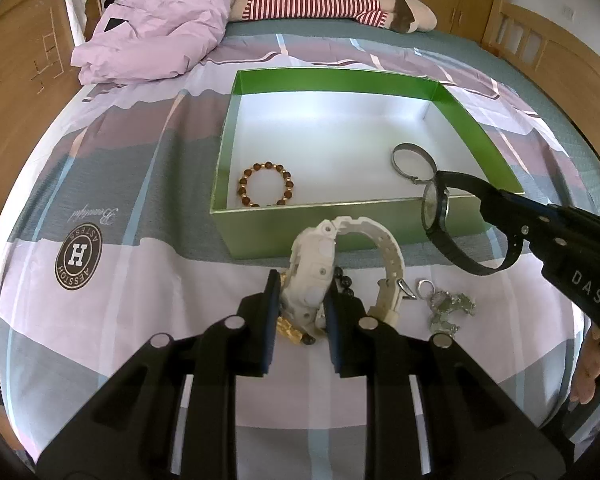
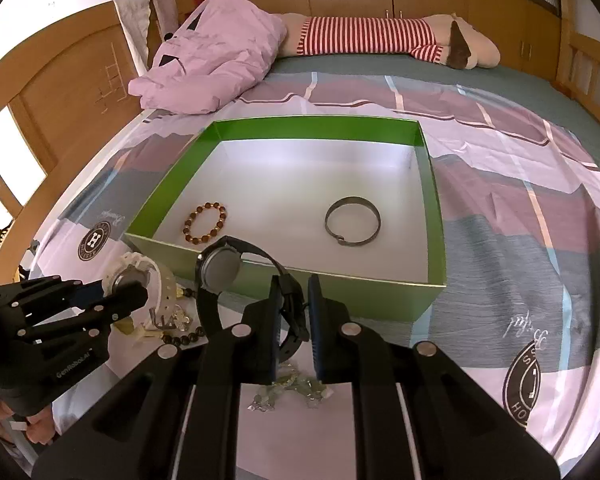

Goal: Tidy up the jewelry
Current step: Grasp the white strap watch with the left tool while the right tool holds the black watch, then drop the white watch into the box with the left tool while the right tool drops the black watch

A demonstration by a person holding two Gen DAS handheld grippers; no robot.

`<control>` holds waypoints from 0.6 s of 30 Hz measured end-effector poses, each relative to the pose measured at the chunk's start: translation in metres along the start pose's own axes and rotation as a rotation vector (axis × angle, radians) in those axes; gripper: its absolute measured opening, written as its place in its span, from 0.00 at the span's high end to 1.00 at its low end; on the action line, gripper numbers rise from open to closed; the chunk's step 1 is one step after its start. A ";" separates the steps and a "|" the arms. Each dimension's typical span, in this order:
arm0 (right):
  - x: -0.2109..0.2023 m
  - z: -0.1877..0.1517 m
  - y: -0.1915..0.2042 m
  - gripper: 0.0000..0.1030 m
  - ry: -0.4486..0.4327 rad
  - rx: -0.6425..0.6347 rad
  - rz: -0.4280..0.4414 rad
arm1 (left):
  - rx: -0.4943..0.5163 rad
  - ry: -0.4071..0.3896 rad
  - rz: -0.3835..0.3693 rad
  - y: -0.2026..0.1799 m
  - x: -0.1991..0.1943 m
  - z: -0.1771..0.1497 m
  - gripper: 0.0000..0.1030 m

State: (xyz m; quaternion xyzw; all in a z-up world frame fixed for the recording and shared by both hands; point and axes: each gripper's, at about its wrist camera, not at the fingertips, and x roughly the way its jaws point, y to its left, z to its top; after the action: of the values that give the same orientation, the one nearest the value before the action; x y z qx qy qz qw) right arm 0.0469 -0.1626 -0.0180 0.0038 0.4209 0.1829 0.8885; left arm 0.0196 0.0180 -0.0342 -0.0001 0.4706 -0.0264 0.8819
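A green box [image 1: 324, 222] [image 2: 434, 200] sits on the bed with a brown bead bracelet [image 1: 266, 184] [image 2: 205, 222] and a metal bangle [image 1: 414, 160] [image 2: 353, 222] inside. My left gripper [image 1: 302, 292] [image 2: 136, 286] is shut on a white watch [image 1: 312, 276] [image 2: 140, 270] in front of the box. My right gripper [image 2: 293, 308] [image 1: 490, 200] is shut on the strap of a black watch [image 2: 219, 270] [image 1: 436, 210], held above the box's near wall. Dark beads [image 1: 346, 282], a gold piece [image 1: 288, 326] and a silver chain [image 1: 448, 306] [image 2: 288, 392] lie on the sheet.
A crumpled pink blanket [image 1: 156, 24] [image 2: 216, 64] lies at the back left. A striped plush toy [image 1: 328, 2] [image 2: 384, 36] lies across the far edge. Wooden bed rails [image 2: 60, 112] and cabinets surround the patterned sheet [image 1: 100, 200].
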 end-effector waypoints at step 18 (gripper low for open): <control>-0.014 0.016 -0.014 0.88 -0.097 0.065 -0.038 | -0.028 -0.040 -0.048 0.007 -0.013 0.015 0.80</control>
State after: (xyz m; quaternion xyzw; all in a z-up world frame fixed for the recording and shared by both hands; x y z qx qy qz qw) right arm 0.0552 -0.1777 0.0011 0.0335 0.3832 0.1519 0.9105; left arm 0.0251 0.0249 -0.0149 -0.0242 0.4531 -0.0409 0.8902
